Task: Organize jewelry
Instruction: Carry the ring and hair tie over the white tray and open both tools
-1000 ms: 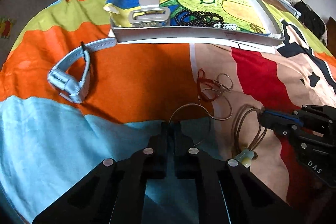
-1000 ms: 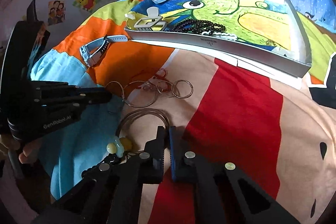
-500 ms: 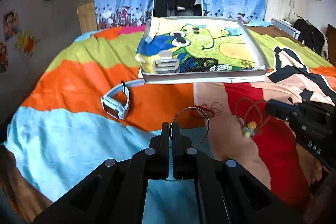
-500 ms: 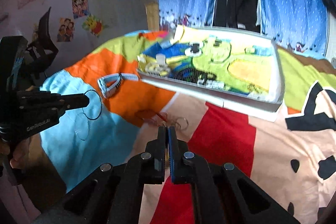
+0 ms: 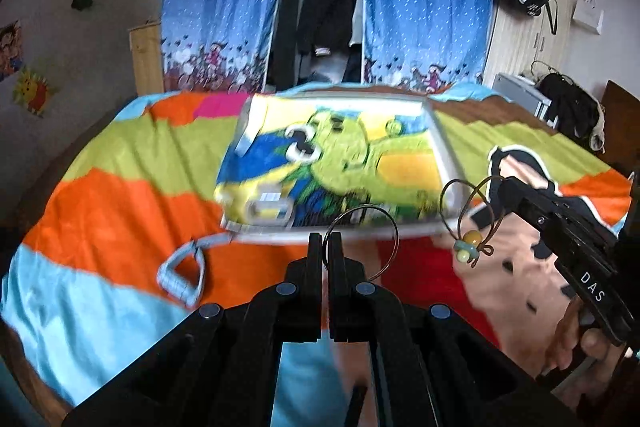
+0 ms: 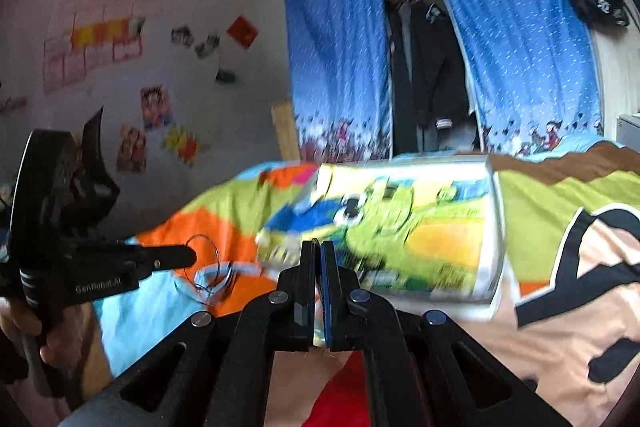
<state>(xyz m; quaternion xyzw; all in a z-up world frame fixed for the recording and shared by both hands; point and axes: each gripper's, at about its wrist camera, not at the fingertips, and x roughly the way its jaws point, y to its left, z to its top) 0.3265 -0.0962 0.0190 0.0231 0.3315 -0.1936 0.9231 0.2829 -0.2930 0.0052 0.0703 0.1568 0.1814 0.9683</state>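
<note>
Left gripper: jaws clamped on thin wire hoop, held above bedspread.
Right gripper: jaws clamped on brown cord necklace, beads dangling.
Tray: ahead, on bed, cartoon lining.
Watch: loose on bedspread.
Handling: carry both over tray rim, lower before release, keep loops apart.
Views: necklace visible only from left wrist; right wrist shows hoop side-on.

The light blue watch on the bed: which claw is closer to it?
Left. The left claw hangs just right of the watch, holding a wire hoop; the right claw is farther right, holding a beaded cord.
</note>
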